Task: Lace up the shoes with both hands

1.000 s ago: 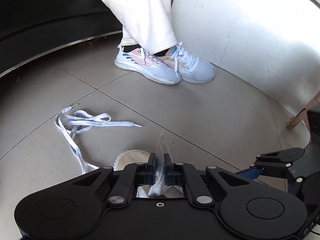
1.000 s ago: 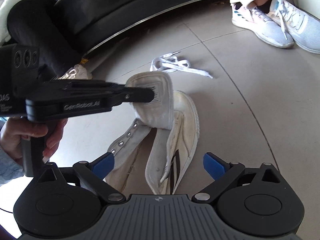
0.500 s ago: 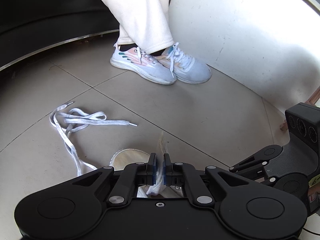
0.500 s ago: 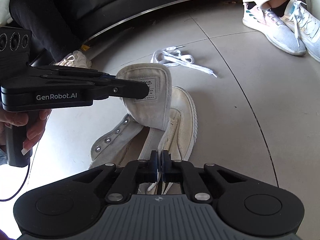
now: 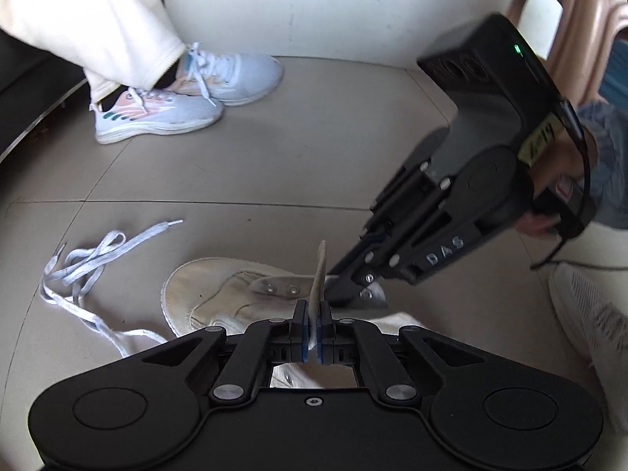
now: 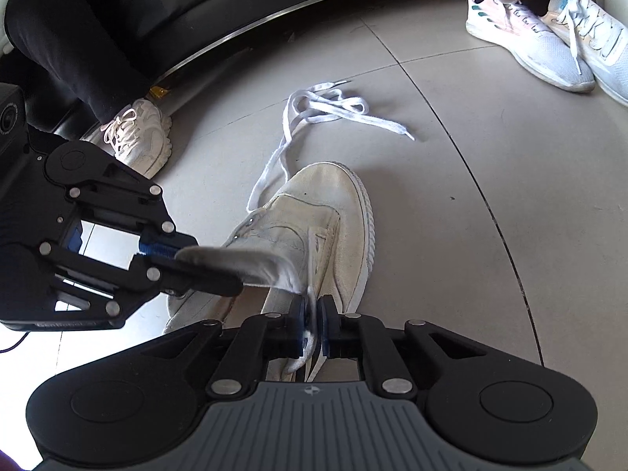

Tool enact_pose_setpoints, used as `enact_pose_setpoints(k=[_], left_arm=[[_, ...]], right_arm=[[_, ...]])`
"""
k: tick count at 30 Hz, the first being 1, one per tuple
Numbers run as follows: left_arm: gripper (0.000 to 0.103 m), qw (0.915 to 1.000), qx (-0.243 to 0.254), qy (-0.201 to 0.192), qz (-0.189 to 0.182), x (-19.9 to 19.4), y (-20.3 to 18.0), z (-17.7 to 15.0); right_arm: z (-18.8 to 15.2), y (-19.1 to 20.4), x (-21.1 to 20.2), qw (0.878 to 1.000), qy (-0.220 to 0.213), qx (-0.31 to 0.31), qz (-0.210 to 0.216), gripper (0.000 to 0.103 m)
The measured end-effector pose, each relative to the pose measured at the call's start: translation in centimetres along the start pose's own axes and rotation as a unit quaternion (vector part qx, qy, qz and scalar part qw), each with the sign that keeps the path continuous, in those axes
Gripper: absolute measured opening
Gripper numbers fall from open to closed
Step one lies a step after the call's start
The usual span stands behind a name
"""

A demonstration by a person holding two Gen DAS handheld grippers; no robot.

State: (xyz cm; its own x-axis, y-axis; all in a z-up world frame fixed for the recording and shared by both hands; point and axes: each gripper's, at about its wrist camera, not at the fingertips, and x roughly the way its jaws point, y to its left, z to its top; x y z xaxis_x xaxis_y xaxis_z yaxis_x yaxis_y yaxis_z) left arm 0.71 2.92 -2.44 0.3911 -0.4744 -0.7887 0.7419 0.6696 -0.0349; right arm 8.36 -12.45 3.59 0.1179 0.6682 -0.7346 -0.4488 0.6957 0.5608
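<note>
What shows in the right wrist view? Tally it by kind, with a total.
cream canvas shoe, unlaced: 1
worn pale trainers: 3
white flat shoelace: 1
black two-finger grippers: 2, the left gripper and the right gripper, whose jaws are opening with shoe fabric between them
Total: 7

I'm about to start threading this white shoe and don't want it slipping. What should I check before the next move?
1. Left gripper shut on the tongue: ok.
2. Right gripper holding the eyelet flap: its jaws are opening with cloth between them; cannot tell if the grip is firm.
3. Shoe resting on the floor: ok.
4. Lace in a gripper: not ok, it lies loose on the floor beyond the toe.
5. Eyelets exposed: ok, two show.
</note>
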Motion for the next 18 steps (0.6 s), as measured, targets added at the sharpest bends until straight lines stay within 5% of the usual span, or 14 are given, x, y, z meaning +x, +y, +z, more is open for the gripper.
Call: enact_pose_setpoints(k=[3,11,14,18], left_arm=[[0.000,0.9995,0.018,0.022,-0.017,0.6,-0.1,-0.1],[0.020,0.9916,0.107,0.070,-0.021,1.4,-2.6,0.1],[0.023,0.9888,0.084,0.088,-0.087,1.5,-3.0,0.0],[0.022,0.9876,0.083,0.094,-0.095,1.5,-4.4,-0.3]], right_arm=[[0.0,-0.2,0.0,1.000,0.003,0.002,-0.001,0.017],[0.1,-0.3,0.0,1.000,0.008,-0.001,-0.004,0.018],[0.2,-0.2,-0.3,1.000,0.008,-0.006,-0.009,0.020],[0.2,-0.1,-0.4,1.000,0.007,-0.010,-0.010,0.021]])
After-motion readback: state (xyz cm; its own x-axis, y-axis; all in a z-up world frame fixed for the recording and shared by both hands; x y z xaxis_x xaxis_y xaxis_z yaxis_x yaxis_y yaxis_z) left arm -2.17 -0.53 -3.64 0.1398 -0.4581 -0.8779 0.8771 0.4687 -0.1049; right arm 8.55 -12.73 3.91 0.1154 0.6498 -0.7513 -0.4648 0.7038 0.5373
